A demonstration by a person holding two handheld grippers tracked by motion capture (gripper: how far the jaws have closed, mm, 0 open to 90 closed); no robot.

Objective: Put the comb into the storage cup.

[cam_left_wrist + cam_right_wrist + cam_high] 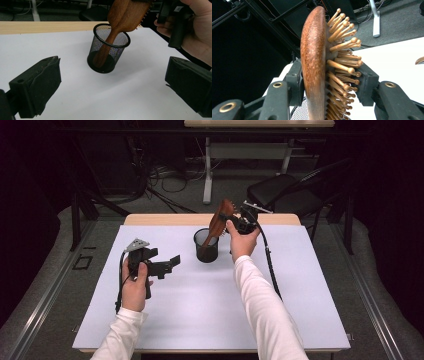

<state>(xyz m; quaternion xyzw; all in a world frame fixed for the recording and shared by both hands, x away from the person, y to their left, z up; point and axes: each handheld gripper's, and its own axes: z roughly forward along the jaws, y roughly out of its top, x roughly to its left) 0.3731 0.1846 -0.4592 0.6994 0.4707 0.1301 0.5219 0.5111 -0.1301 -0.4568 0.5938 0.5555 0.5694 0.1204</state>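
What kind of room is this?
Probably a lab or recording workspace: a table with a white cover under a fixed camera, loose cables on the floor, and a second desk and chair behind.

The white table top is the landmark — a light wooden edge runs along its far side. Beyond that edge, a grey carpeted floor carries tangled dark cables and the white leg of a second desk, whose pale top crosses the upper border. A black chair stands beyond the table's far right corner. Darkness surrounds the table on both sides — the room is dim.
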